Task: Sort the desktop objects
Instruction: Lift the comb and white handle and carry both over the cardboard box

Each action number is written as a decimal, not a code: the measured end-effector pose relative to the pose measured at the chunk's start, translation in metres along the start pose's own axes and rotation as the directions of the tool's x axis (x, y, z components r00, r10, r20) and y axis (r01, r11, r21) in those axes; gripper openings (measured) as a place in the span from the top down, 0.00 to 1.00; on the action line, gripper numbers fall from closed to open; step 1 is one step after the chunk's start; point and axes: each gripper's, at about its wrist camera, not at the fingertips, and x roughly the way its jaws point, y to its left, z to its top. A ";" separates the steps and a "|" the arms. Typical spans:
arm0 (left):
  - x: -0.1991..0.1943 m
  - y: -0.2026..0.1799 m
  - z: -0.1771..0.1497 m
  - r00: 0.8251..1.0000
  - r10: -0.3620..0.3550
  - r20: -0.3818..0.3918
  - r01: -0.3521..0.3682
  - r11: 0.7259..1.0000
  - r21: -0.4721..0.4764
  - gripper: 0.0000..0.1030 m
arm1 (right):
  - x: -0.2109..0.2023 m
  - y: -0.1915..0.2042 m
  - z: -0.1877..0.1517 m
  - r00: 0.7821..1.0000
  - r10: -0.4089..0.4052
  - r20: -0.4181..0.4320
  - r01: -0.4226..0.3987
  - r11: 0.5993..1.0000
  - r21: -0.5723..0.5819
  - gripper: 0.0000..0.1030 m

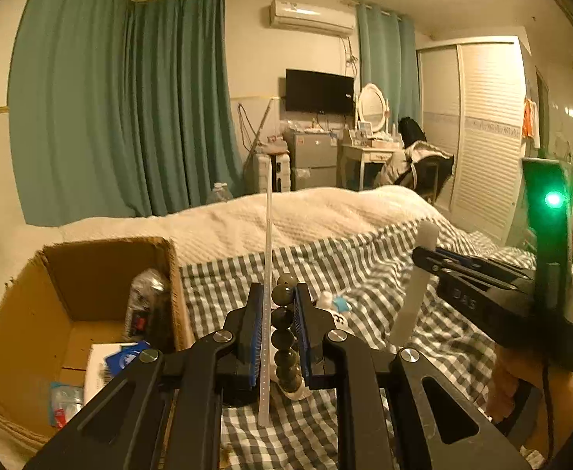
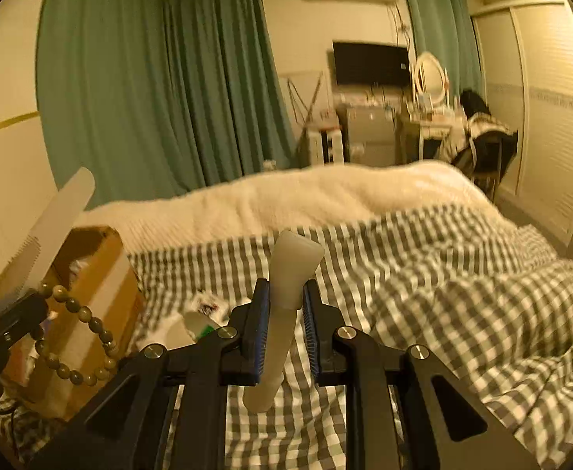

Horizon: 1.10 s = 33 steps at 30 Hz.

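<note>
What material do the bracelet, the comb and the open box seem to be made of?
Bracelet: polished stone or glass, perhaps; round olive beads with a soft shine.
Comb: frosted plastic, likely; pale, translucent, with fine moulded teeth.
Box: corrugated cardboard; matt brown, with rough torn edges.

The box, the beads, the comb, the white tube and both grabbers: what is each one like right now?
Cardboard box: open, things inside.
Bead bracelet: held up, dangling.
Comb: held upright beside the bracelet.
White tube: lifted off the bed, tilted.
Left gripper: shut on bracelet and comb.
Right gripper: shut on the tube.
</note>
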 end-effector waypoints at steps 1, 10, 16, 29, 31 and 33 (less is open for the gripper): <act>-0.003 0.002 0.002 1.000 0.006 0.005 -0.006 1.000 -0.004 0.85 | -0.004 0.003 0.002 1.000 0.003 0.012 -0.003 1.000 -0.007 0.84; -0.024 0.028 0.018 0.998 0.048 0.049 -0.046 0.998 -0.041 0.85 | -0.046 0.031 0.023 0.995 0.065 0.082 -0.062 0.998 -0.029 0.84; -0.039 0.050 0.027 0.993 0.084 0.078 -0.079 0.995 -0.068 0.85 | -0.068 0.059 0.037 0.986 0.114 0.124 -0.109 0.993 -0.047 0.84; -0.072 0.108 0.041 0.969 0.204 0.138 -0.188 0.975 -0.121 0.85 | -0.091 0.135 0.052 0.962 0.207 0.180 -0.190 0.976 -0.108 0.84; -0.076 0.117 0.041 0.966 0.215 0.141 -0.196 0.971 -0.135 0.85 | -0.091 0.146 0.052 0.956 0.232 0.180 -0.214 0.970 -0.112 0.84; -0.079 0.126 0.042 0.962 0.234 0.141 -0.212 0.966 -0.151 0.85 | -0.089 0.160 0.053 0.951 0.253 0.178 -0.234 0.965 -0.120 0.83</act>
